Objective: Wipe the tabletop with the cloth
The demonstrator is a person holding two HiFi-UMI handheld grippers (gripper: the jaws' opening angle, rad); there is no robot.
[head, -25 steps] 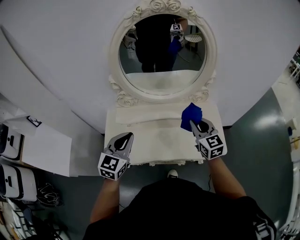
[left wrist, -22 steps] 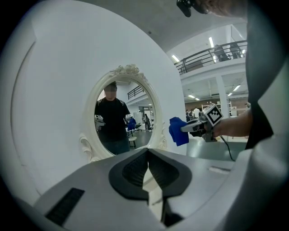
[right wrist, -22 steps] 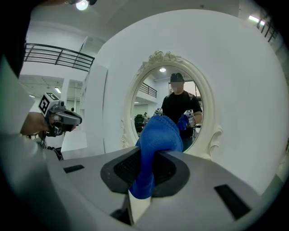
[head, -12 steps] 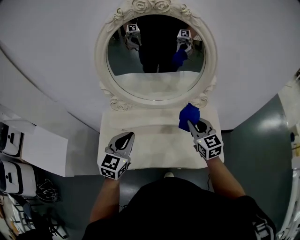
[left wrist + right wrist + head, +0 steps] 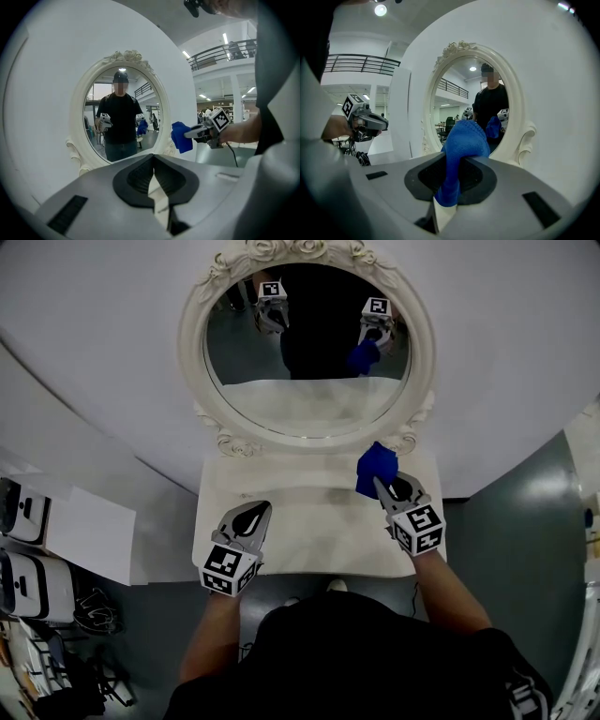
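Right gripper (image 5: 382,487) is clamped on the blue cloth (image 5: 376,467); in the right gripper view a fold is pinched between the jaws and the rest is bunched out front. Left gripper (image 5: 251,514) has its jaws together with nothing held, and is parked over the lower-left part of the tabletop (image 5: 314,526).

In the head view the cloth is seen right of centre, over the back right corner of the tabletop, just beside the base of the mirror frame (image 5: 410,432). Contact with the surface cannot be confirmed; the wipe is judged as not yet started.

To do the step well:
- The cloth should be lowered until the bunched part is pressed flat, so that fabric, not jaw tips, meets the surface.
- Passes should run from the right edge towards the left, in overlapping rows, back edge first, then forward.
- The grip should be kept firm; only one fold is held, so slip under drag is likely.
- The ornate frame should be kept clear of.
- The left gripper should be moved off the surface before the left half is covered.
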